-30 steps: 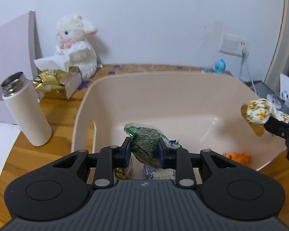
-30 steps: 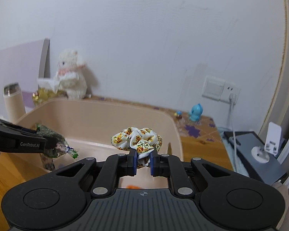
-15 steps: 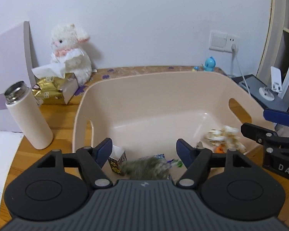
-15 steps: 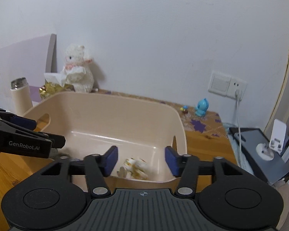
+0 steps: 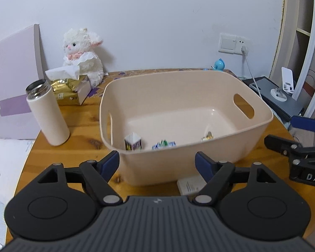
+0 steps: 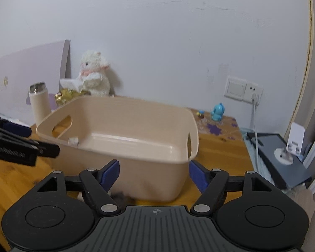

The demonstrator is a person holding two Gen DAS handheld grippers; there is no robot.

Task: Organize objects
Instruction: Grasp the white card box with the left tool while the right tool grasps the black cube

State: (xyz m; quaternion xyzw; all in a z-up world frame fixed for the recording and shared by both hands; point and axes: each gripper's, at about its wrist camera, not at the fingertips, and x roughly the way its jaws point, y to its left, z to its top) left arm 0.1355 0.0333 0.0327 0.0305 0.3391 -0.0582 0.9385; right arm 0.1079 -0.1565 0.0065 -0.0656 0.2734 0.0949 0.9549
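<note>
Both tongs pulled back since the drop — left tongs (image 5: 157,163) & right tongs (image 6: 153,172) spread wide, empty. Green snack packet (image 5: 163,144) & floral scrunchie (image 5: 208,136) now lie inside the beige plastic tub (image 5: 199,159) on the wooden tabletop (image 5: 77,147) — both sorted; next item probably due.

A smooth, slightly glossy beige plastic bin (image 5: 187,113) sits on the grained, varnished wood table (image 5: 82,138), near a matt bottle (image 5: 48,115) with a metal rim and a fluffy plush lamb (image 5: 82,52).

Bin (image 5: 260,113) wall hides most items (image 5: 163,144) inside.
</note>
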